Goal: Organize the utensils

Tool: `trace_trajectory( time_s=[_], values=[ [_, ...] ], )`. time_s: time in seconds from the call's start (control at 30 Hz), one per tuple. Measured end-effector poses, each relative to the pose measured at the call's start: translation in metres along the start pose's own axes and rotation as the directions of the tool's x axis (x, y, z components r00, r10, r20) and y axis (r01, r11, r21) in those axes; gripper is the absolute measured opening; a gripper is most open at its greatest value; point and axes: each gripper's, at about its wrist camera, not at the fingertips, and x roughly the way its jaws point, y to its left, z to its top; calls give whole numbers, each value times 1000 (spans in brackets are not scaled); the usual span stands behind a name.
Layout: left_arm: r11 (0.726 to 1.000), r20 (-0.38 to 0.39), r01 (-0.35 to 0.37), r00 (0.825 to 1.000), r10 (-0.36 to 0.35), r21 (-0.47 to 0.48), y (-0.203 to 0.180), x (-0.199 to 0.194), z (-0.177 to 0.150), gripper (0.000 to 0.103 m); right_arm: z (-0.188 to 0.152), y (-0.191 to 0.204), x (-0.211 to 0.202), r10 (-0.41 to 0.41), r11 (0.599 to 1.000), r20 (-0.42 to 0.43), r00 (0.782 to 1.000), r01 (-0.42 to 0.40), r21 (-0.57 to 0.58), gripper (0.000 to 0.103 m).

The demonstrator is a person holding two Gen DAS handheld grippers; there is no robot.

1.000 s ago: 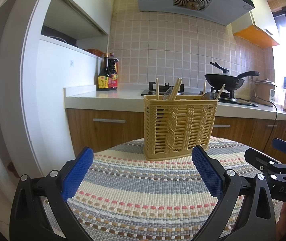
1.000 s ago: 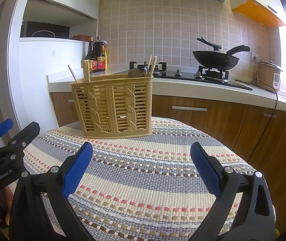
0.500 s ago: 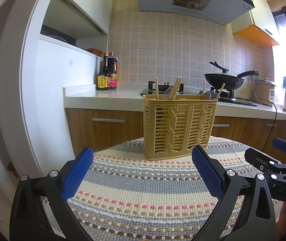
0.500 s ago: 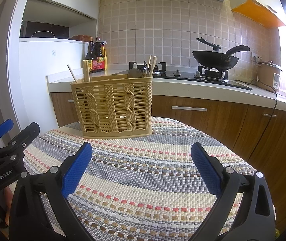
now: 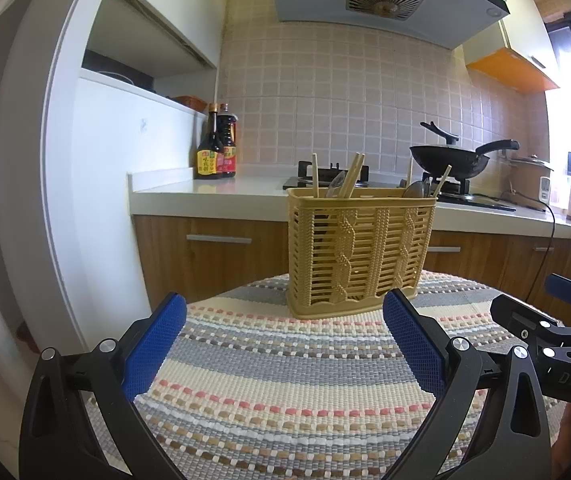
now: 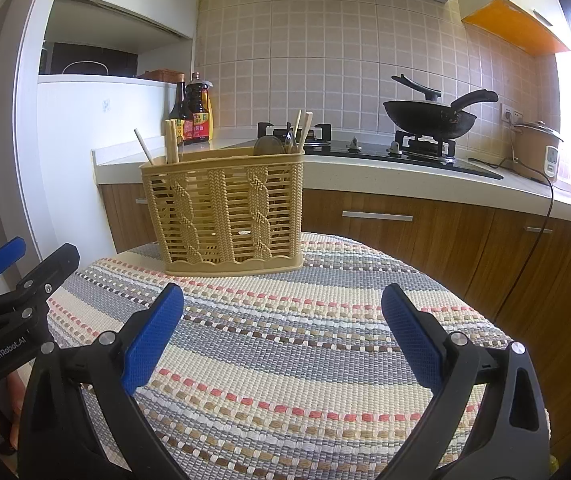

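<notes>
- Utensils (image 5: 349,180) are poking out of the tan woven holder (image 5: 359,252), chopsticks and what looks like a spoon, and that holder is standing upright on the striped cloth (image 5: 285,372), just ahead of the left gripper (image 5: 285,320) and a touch toward its right finger.
- Left gripper is hovering low over the cloth with its blue pads (image 5: 153,346) spread wide, nothing between them.
- Right gripper (image 6: 283,312) is doing the same, jaws wide apart and empty, with the holder (image 6: 227,212) sitting ahead and off toward its left finger.
- Each gripper is showing at the edge of the other's view, so they are sitting side by side.
- Beyond the holder, a black wok (image 6: 431,116) is resting on the stove, and sauce bottles (image 5: 217,148) are standing on the counter.
</notes>
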Motion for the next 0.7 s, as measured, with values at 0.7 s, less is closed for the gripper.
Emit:
trace_trajectory(
  time_s=[0.7],
  values=[
    [1000, -2, 0, 1000, 0, 3, -1, 0, 1, 95, 0, -2, 2, 3, 1000, -19, 1000, -3, 26, 95]
  ],
)
